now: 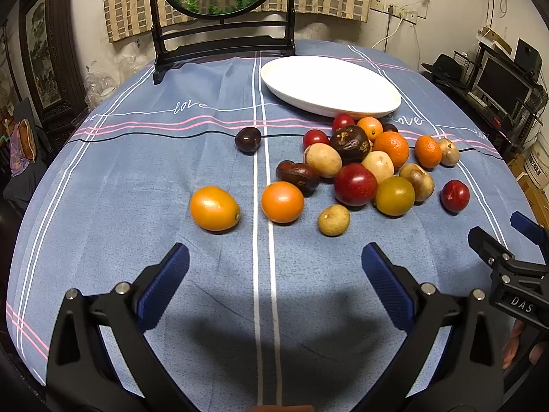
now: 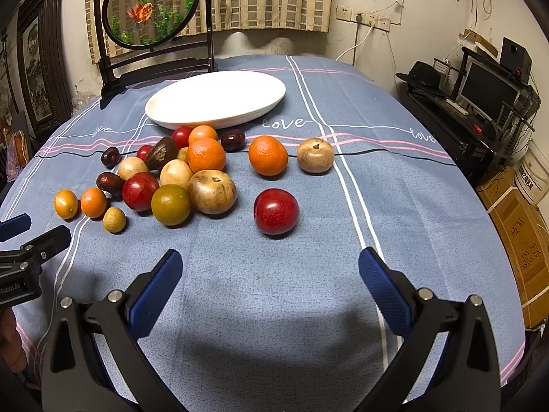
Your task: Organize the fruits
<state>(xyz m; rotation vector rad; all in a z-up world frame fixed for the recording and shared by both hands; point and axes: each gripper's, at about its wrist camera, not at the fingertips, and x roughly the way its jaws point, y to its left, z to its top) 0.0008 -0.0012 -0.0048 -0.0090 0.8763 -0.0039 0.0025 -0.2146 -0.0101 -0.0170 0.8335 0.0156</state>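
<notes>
A pile of several fruits (image 1: 357, 161) lies on the blue tablecloth in front of an empty white oval plate (image 1: 329, 84). In the left wrist view two orange fruits (image 1: 214, 208) (image 1: 282, 202) lie nearest my left gripper (image 1: 274, 267), which is open and empty above the cloth. In the right wrist view the plate (image 2: 216, 98) is behind the pile (image 2: 178, 175), and a red plum (image 2: 276, 211) lies alone in front of my right gripper (image 2: 271, 271), which is open and empty. An orange (image 2: 267, 155) and a brown fruit (image 2: 315, 155) sit further back.
A black stand with a round goldfish panel (image 1: 223, 7) stands at the table's back edge behind the plate. The right gripper (image 1: 507, 261) shows at the right of the left wrist view. Shelves and boxes (image 2: 514, 226) are beyond the table's right edge.
</notes>
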